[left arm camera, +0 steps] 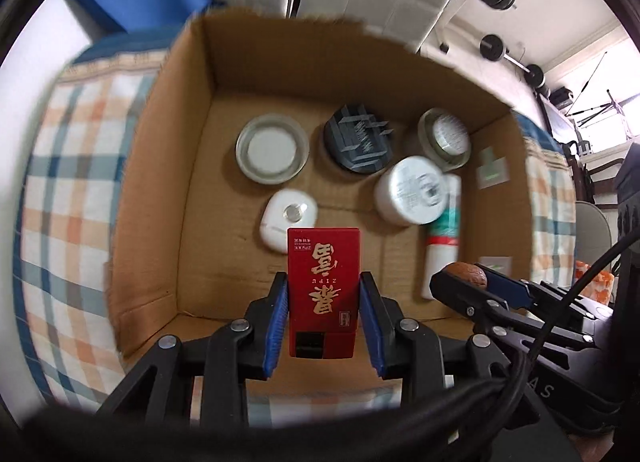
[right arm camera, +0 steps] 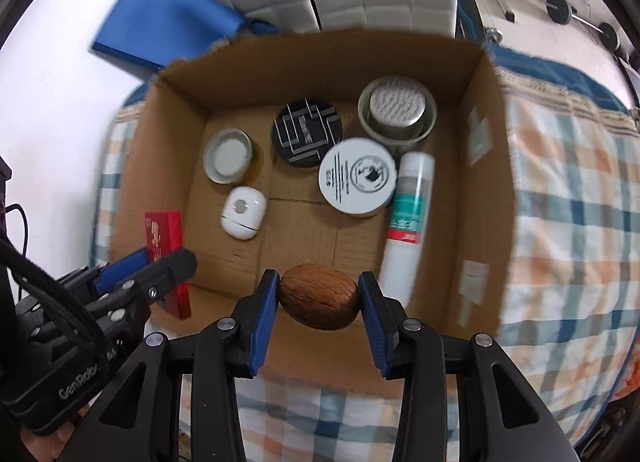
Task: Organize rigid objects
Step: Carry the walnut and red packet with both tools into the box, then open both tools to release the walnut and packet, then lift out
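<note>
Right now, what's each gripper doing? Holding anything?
Left gripper: closed on the red box, above the cardboard box.
Right gripper: closed on the brown walnut-like object.

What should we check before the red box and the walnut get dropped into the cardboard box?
1. Left gripper shut on the red box: ok.
2. Right gripper shut on the walnut: ok.
3. Both grippers over the cardboard box opening: ok.
4. Bare floor near the front of the box for the walnut: ok.
5. Red box clear of the white case below it: cannot tell.
6. White tube lying out of the walnut's way: ok.
</note>
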A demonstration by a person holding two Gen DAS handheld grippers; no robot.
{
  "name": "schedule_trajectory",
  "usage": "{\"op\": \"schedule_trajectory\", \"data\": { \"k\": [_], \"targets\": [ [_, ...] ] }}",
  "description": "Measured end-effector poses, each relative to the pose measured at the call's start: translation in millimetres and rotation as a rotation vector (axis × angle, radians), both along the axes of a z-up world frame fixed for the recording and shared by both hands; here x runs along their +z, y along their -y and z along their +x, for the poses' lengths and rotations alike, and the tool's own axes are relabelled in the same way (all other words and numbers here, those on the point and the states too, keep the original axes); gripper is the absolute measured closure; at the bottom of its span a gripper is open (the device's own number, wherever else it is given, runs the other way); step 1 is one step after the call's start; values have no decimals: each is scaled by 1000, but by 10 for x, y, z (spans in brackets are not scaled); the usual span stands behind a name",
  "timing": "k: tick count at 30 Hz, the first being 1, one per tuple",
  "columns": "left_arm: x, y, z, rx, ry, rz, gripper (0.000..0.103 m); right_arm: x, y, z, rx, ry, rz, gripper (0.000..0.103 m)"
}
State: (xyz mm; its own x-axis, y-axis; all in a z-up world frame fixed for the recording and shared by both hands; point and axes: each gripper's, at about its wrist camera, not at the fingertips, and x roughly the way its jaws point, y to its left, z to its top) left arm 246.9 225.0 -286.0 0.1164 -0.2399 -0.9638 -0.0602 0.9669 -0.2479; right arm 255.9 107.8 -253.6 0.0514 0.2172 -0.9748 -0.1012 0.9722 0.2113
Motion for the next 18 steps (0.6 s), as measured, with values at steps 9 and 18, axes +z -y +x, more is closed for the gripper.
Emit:
{"op": "schedule_trajectory", "data": {
  "k": [9,18],
  "targets": [
    [-673,-93,187,-17,-155,-61,72,-737,-116,109,-41,-107,-31,60],
    [-864,-120,246,-37,-227,-60,72,-1020,-202,173,-31,-177,-66,60]
  ]
}}
